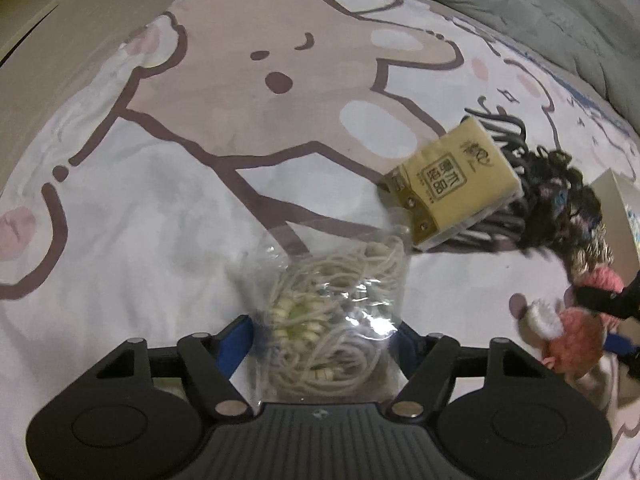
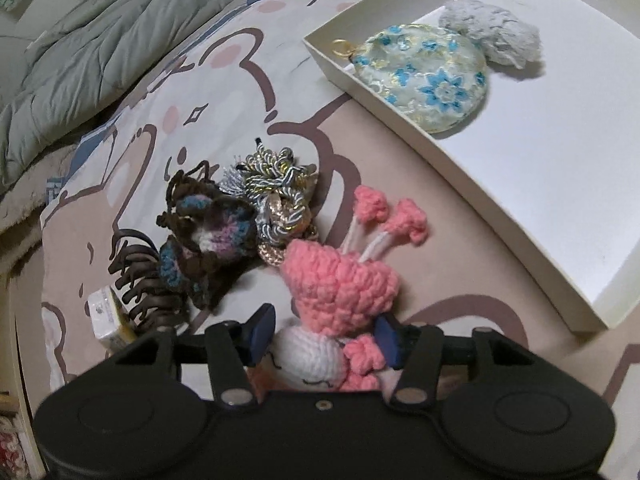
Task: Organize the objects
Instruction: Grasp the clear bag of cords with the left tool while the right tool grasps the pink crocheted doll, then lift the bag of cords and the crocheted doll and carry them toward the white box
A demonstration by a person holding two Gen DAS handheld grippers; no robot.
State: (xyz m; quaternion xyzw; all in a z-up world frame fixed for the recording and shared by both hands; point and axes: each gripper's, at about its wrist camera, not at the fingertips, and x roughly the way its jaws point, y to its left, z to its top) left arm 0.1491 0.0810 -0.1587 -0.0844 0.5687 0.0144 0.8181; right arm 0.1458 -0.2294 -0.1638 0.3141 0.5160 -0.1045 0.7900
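Note:
A clear plastic bag of coiled cream cord (image 1: pixel 332 320) lies on the cartoon-bear bedsheet (image 1: pixel 160 208), and my left gripper (image 1: pixel 322 344) has its blue pads against both sides of it. A pink and white crochet doll (image 2: pixel 340 292) sits between the blue pads of my right gripper (image 2: pixel 326 334), which press on its body. The same doll (image 1: pixel 572 332) shows at the right edge of the left wrist view. A white open box (image 2: pixel 400 120) at the right holds a round blue-flowered pouch (image 2: pixel 428 80) and a grey fluffy lump (image 2: pixel 492 32).
A yellow tissue pack (image 1: pixel 452 188) rests on a dark claw hair clip (image 1: pixel 504 136). Beside them lie a dark crochet flower (image 2: pixel 208 236) and a gold-and-blue braided cord ornament (image 2: pixel 280 196). A grey-green quilt (image 2: pixel 80 40) is bunched along the far side of the bed.

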